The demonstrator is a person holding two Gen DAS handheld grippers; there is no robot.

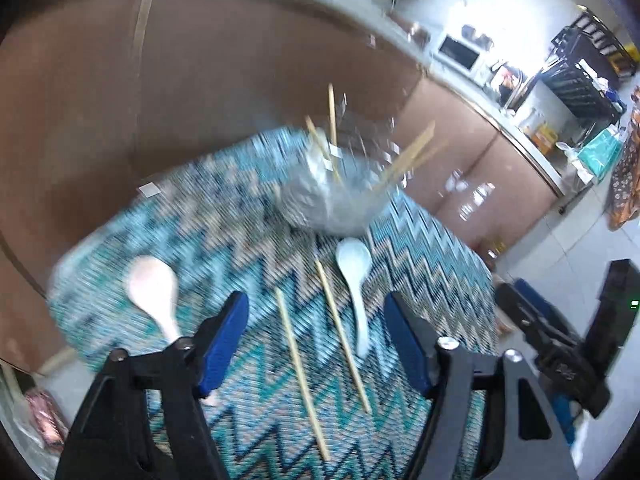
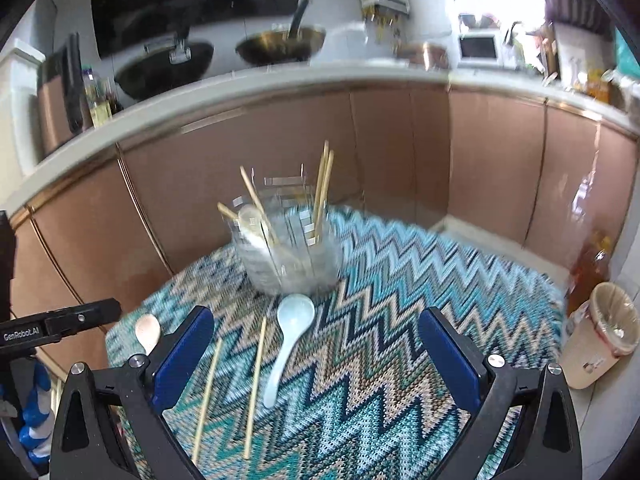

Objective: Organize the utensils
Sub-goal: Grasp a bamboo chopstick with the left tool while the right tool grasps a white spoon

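Clear utensil holder (image 2: 288,256) stands at the far side of the zigzag-patterned worktop (image 2: 420,300), already carrying chopsticks and a spoon. Just in front of it lie a pale blue soup spoon (image 2: 289,340), two loose chopsticks (image 2: 256,384) and, further left, a pink spoon (image 1: 154,294). Left claw (image 1: 316,344) and right claw (image 2: 316,356) hang above these, both wide apart and empty. The chopsticks look light, stiff and thin, best pinched mid-length; the glossy spoon seems slippery and breakable, best taken at its handle.

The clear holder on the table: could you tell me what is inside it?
The clear holder holds several chopsticks and what looks like a spoon; blur hides its bottom.
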